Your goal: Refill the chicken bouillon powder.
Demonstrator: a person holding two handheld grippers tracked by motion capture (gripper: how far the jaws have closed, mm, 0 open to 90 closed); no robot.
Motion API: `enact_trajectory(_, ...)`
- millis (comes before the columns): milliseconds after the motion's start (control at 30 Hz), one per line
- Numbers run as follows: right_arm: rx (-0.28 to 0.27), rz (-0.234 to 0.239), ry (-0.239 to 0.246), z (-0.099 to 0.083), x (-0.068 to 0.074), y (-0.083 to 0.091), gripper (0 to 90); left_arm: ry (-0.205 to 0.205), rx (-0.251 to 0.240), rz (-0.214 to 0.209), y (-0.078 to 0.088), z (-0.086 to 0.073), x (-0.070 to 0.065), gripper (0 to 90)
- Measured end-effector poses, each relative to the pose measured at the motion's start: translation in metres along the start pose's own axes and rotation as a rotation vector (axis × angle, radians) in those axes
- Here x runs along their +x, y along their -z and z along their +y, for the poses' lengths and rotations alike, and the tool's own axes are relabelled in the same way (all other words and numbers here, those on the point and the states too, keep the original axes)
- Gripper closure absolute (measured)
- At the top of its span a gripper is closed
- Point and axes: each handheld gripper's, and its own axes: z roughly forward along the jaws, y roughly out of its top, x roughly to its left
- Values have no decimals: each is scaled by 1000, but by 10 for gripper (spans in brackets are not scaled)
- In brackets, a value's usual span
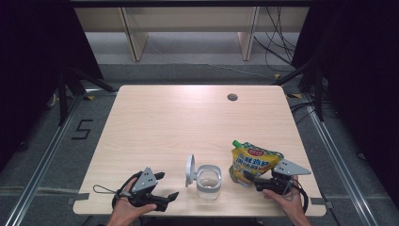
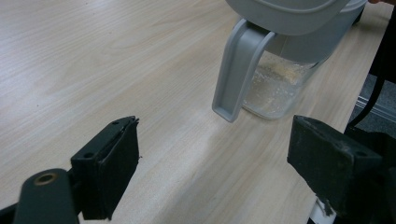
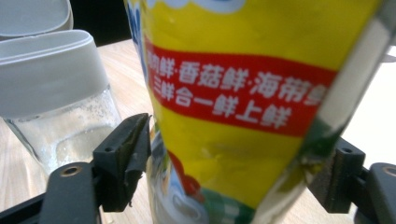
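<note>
A yellow stand-up pouch (image 1: 254,162) with a green cap and a red band of print stands near the table's front right. My right gripper (image 1: 251,181) reaches it from the front edge. In the right gripper view the pouch (image 3: 243,93) sits between the jaws of the right gripper (image 3: 233,149). The pads lie close beside its edges without visibly squeezing it. A clear glass jar (image 1: 208,181) with its grey lid flipped open stands just left of the pouch. My left gripper (image 1: 167,186) rests open on the table left of the jar, with nothing between the jaws of the left gripper (image 2: 215,149).
The jar (image 2: 280,79) has a grey lid tab (image 2: 238,70) hanging toward my left gripper, and pale residue inside. It also stands beside the pouch as the jar (image 3: 60,107). A cable hole (image 1: 232,97) lies at the table's far side. The light wooden table (image 1: 188,122) extends behind.
</note>
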Motion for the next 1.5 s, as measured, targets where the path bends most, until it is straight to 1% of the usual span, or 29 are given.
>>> enact_trajectory(33,-7,1,-9,0,1,-1,266,1,-1,0,0,0,0,159)
enact_trajectory(67,-40,-8,43,0,-3,-3,272,0,-3,5,0,0,0,159)
enact_trajectory(100,-14,16,-1,0,-1,-3,277,3,-6,3,0,0,0,159)
enact_trajectory(267,-48,-4,17,1,-1,-7,323,5,-2,0,-1,0,-1,159)
enact_trajectory(367,-54,7,68,2,-5,-10,362,-5,6,2,0,0,-1,159)
enact_trajectory(467,-47,16,44,2,-4,-10,375,-12,7,-1,-1,0,-1,159)
enact_trajectory(567,-60,12,58,2,-4,-8,421,-11,8,1,-1,0,-1,158)
enact_trajectory(600,-83,25,38,3,-3,-8,438,-11,7,2,-1,0,-1,158)
enact_trajectory(633,-62,28,18,3,0,-7,460,-11,8,2,-1,0,-1,159)
enact_trajectory(667,-67,15,51,4,-1,-8,485,-10,8,4,-1,0,-1,159)
enact_trajectory(700,-49,25,35,4,1,-7,518,-6,2,6,-1,0,-2,158)
enact_trajectory(733,-76,30,83,6,-1,-8,534,-10,5,8,-1,0,-1,159)
enact_trajectory(767,-60,27,45,5,4,-8,540,-10,9,3,-1,0,-1,158)
enact_trajectory(833,-47,42,52,7,4,-8,547,-11,9,4,-1,0,-1,159)
enact_trajectory(867,-54,38,84,8,2,-8,550,-9,8,4,-1,0,-1,159)
enact_trajectory(933,-50,20,83,8,3,-7,555,-8,6,2,-1,0,-2,158)
enact_trajectory(967,-84,22,115,9,2,-9,558,-14,10,5,-1,0,-1,159)
enact_trajectory(1000,-61,7,66,9,6,-7,562,-13,9,5,-1,0,-1,158)
enact_trajectory(1033,-63,-1,87,9,6,-7,566,-14,12,5,0,0,-1,158)
enact_trajectory(1067,-69,24,62,10,7,-7,570,-14,5,4,-1,0,-1,158)
enact_trajectory(1100,-89,0,115,12,4,-6,575,-7,8,0,0,0,-1,159)
enact_trajectory(1167,-92,11,67,13,6,-3,591,-9,7,5,0,0,-1,159)
enact_trajectory(1200,-85,-8,99,15,4,-1,595,-4,6,6,0,0,-1,159)
enact_trajectory(1233,-68,25,57,16,5,1,598,-1,-4,7,-1,0,-1,158)
enact_trajectory(1267,-78,-6,112,17,3,2,599,-4,5,9,0,0,-1,159)
enact_trajectory(1300,-64,13,59,17,6,3,600,-5,7,10,0,0,-1,159)
enact_trajectory(1400,-43,2,96,19,7,6,601,-22,15,12,1,1,0,159)
enact_trajectory(1433,-53,-12,136,20,7,7,601,-3,0,5,1,1,-1,159)
enact_trajectory(1500,-66,-23,145,24,12,10,601,-15,0,12,1,1,0,159)
